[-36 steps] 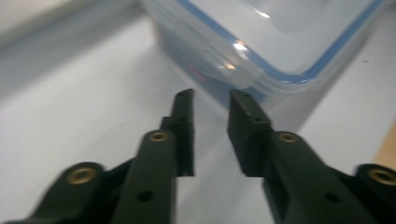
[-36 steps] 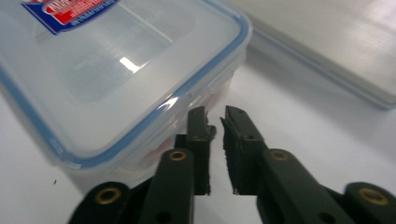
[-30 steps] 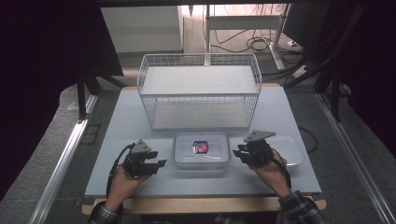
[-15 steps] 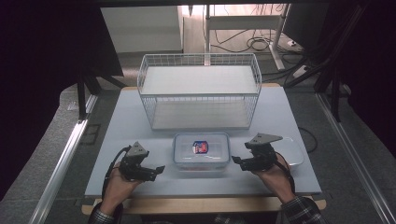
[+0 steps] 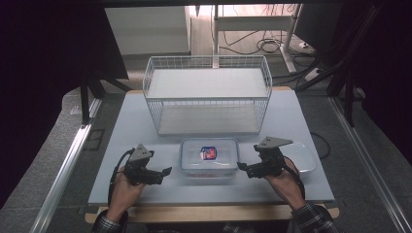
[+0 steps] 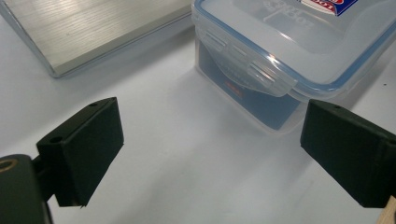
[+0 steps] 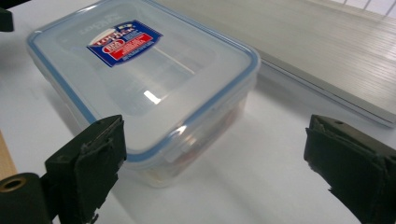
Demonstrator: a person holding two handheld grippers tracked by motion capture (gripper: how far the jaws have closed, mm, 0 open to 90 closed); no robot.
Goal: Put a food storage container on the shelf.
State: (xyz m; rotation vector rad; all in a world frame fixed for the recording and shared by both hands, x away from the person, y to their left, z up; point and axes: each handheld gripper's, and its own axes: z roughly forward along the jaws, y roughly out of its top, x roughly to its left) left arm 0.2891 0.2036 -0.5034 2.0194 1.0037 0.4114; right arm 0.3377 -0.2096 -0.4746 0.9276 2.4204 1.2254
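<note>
Two grippers flank one clear plastic container [image 5: 209, 158] that sits near the middle of the tabletop's [image 5: 291, 116] near edge, its blue-rimmed lid clipped on and a red-and-blue label on top. Left gripper [image 5: 164, 173] is held in the person's left hand [image 5: 127, 187], forearm entering from the near edge, fingers levelled toward the container's left end and just short of it. Its fingers [image 6: 84, 149] stand wide apart, having just been opening, with nothing between them; in the left gripper view the container's side latch lies ahead of them, untouched. Right gripper [image 5: 242, 169] is held in the right hand [image 5: 282, 183], pointing at the container's right end from close by. Its fingers [image 7: 88, 163] are likewise spread wide after just opening, and the container's corner lies just beyond the gap, clear of both pads. White wire basket [image 5: 209, 94] stands toward the far edge, behind the container. Flat translucent lid [image 5: 303, 158] lies beside the right hand, toward the right edge.
</note>
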